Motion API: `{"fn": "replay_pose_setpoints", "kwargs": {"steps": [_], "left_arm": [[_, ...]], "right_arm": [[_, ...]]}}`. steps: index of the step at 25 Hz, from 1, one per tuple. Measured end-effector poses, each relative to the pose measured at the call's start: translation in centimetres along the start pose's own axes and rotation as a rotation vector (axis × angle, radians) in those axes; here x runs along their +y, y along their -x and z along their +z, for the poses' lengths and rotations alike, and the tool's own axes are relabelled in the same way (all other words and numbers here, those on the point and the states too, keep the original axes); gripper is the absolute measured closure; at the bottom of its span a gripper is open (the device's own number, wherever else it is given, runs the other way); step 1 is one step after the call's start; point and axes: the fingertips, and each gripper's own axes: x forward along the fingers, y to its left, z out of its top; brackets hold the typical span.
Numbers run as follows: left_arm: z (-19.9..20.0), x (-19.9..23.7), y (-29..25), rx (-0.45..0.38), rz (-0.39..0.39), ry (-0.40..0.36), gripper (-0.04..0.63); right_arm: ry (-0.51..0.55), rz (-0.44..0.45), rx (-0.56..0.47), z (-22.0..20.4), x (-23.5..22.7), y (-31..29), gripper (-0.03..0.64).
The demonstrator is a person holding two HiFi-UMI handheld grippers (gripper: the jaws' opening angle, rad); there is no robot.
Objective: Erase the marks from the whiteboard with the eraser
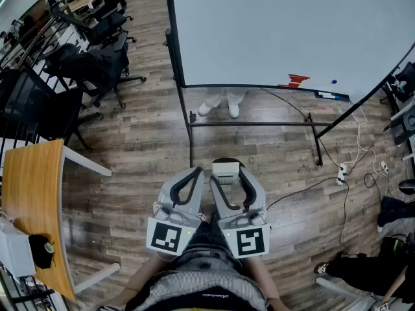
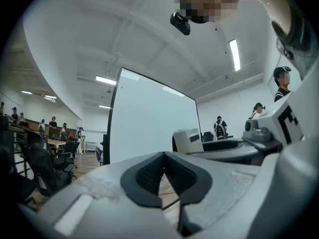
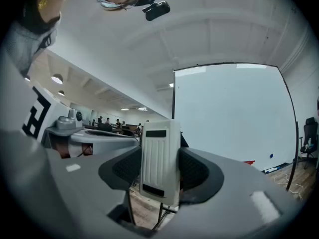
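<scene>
Head view: the two grippers are held side by side low in the middle, over the wooden floor (image 1: 142, 141). The right hand-held gripper (image 1: 227, 175) clamps the white eraser (image 1: 225, 168) between its jaws, with the eraser's end sticking out past the fingertips towards the whiteboard (image 1: 292, 24). The left hand-held gripper (image 1: 196, 172) is just beside it, its jaws drawn narrow. The whiteboard stands on its frame well apart from both grippers. A red mark (image 1: 297, 80) and a small blue dot (image 1: 334, 81) sit near its lower edge. A desk (image 1: 35, 199) is at the left, chairs (image 1: 97, 63) are further back, and cables (image 1: 353, 154) lie on the floor at the right.

Left gripper view: the left hand-held gripper (image 2: 163, 154) has its jaws together, tips meeting, and holds nothing. The eraser (image 2: 188, 139) shows to the right, up in the right hand-held gripper (image 2: 227, 146). The whiteboard (image 2: 149, 118) stands beyond.

Right gripper view: the eraser (image 3: 159, 153) stands upright between the dark pads (image 3: 197, 171) of the right hand-held gripper (image 3: 160, 169), touching both, its ribbed face towards the camera. The whiteboard (image 3: 234, 108) is ahead and to the right, apart from the eraser. The red mark (image 3: 248, 162) and blue dot (image 3: 271, 156) are low on it.
</scene>
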Motion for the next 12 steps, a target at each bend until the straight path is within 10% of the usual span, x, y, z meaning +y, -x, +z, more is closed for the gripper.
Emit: {"fn": "replay_pose_setpoints", "kwargs": {"steps": [12], "left_arm": [[-1.1, 0.2, 0.2, 0.013, -0.006, 0.036, 0.592]], "right_arm": [[-0.073, 0.021, 0.004, -1.0, 0.4, -0.3, 0.374]]}}
